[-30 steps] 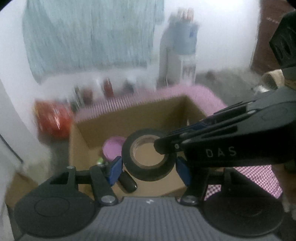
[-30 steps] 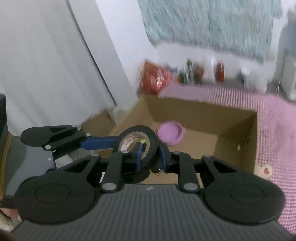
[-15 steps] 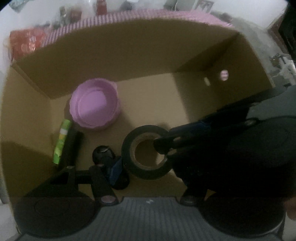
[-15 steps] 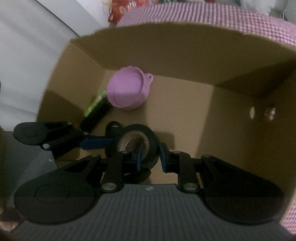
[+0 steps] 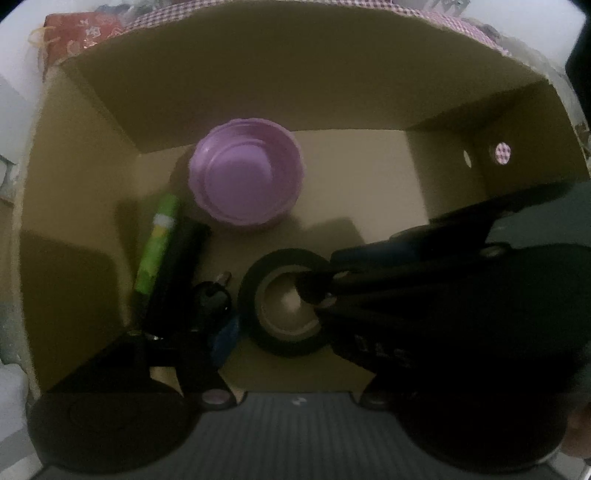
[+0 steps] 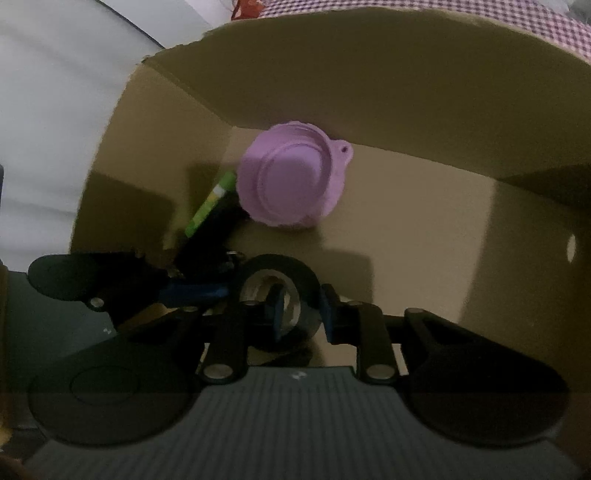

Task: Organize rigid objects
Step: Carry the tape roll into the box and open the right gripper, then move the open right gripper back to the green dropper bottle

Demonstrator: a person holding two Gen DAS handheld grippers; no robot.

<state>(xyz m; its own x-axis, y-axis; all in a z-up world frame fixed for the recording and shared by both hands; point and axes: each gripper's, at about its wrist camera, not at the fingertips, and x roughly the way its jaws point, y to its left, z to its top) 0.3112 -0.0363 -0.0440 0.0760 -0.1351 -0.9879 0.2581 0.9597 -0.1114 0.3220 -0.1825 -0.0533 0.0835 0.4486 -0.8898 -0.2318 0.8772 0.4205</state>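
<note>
A black tape roll lies flat on the floor of an open cardboard box. My left gripper points straight down over the roll and its jaws are opening. Its blue left pad stands just clear of the roll's rim, and its right finger is hidden behind the other tool. My right gripper comes in from the right and its jaws are opening too. One finger is inside the roll's hole and one outside, with a sliver of gap at the wall.
In the box also lie a purple bowl-shaped lid, a green-and-black tube along the left wall, and a small black key-like object. The box stands on a pink checked cloth. A red bag lies behind it.
Both grippers tipped down and sank into the box with the roll, which now rests on the floor. The left pad has come off the roll's rim.
</note>
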